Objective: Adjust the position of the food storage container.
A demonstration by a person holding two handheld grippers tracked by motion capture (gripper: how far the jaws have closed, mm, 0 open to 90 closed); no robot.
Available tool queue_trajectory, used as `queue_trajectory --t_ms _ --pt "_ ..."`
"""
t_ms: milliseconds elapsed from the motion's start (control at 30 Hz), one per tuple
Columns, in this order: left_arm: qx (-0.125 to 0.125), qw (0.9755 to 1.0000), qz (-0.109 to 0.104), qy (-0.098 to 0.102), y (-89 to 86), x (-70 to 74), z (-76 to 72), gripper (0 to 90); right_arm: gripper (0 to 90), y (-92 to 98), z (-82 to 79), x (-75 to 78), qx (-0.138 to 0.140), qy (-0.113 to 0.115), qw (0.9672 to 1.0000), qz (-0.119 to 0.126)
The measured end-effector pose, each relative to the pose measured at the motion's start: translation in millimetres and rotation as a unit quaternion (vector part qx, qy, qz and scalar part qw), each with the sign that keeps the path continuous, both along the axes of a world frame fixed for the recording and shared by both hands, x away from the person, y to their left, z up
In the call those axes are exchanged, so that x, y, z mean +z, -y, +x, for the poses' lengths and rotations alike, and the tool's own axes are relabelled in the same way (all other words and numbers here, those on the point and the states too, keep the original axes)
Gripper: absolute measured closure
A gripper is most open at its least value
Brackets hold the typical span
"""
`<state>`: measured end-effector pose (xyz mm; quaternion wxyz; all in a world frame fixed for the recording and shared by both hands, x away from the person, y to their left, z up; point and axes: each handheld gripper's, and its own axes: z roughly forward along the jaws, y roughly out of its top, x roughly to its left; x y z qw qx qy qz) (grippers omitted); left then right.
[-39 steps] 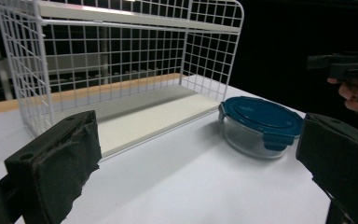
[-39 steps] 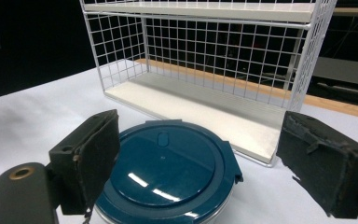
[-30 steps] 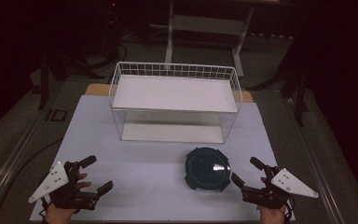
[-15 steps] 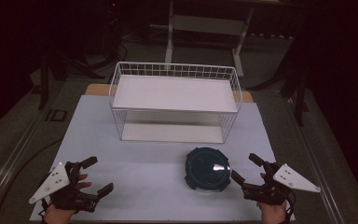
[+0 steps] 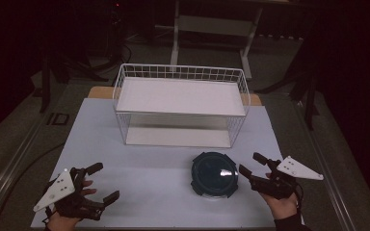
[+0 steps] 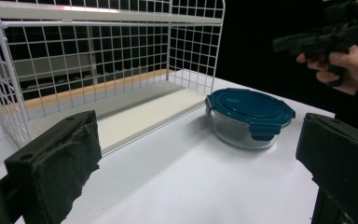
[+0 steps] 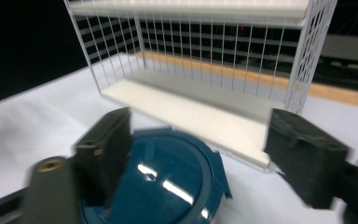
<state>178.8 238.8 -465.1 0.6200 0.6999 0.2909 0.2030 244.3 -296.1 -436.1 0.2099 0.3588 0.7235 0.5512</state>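
Dark floor and table legs surround a white tabletop [image 5: 139,163], seen from above. At its far side stands a white wire shelf rack [image 5: 181,103] with two flat white shelves.

Nearer the person than the rack, and toward the rack's right end, sits a round glass food container with a dark teal clip-on lid [image 5: 214,174]. It rests flat on the tabletop, apart from the rack and closed. Being round, it has no long axis to line up with.

The right gripper [image 5: 250,166] is just beside the container, on the side away from the rack's left end, its jaws pointing toward the lid. The jaws stand apart with nothing between them, and they have just been closing from a wider spread. In the right gripper view the lid [image 7: 168,186] lies low between the two black pads, closer to the left pad [image 7: 107,149], with the rack behind it.

The left gripper [image 5: 101,182] sits well apart from the container, in front of the rack's left end, jaws wide apart and empty.

The right hand is clearly the nearer one, so the reach for the container looks to be its job.
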Motion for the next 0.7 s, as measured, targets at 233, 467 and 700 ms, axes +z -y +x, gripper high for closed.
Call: queue_trajectory --t_ms 233,467,700 --pt "-0.003 1.0 -0.003 0.007 0.6 1.8 -2.1 0.1 59.4 5.1 7.0 -22.8 -0.015 -0.045 0.9975 -0.053" --pt "-0.003 1.0 -0.002 0.006 1.2 1.4 -1.7 0.2 89.6 7.7 4.1 -41.6 -0.013 -0.079 0.9931 -0.085" --pt "-0.003 1.0 -0.001 0.007 1.6 1.4 -1.9 0.2 89.9 9.9 -0.8 -55.0 0.019 -0.106 0.9913 -0.077"
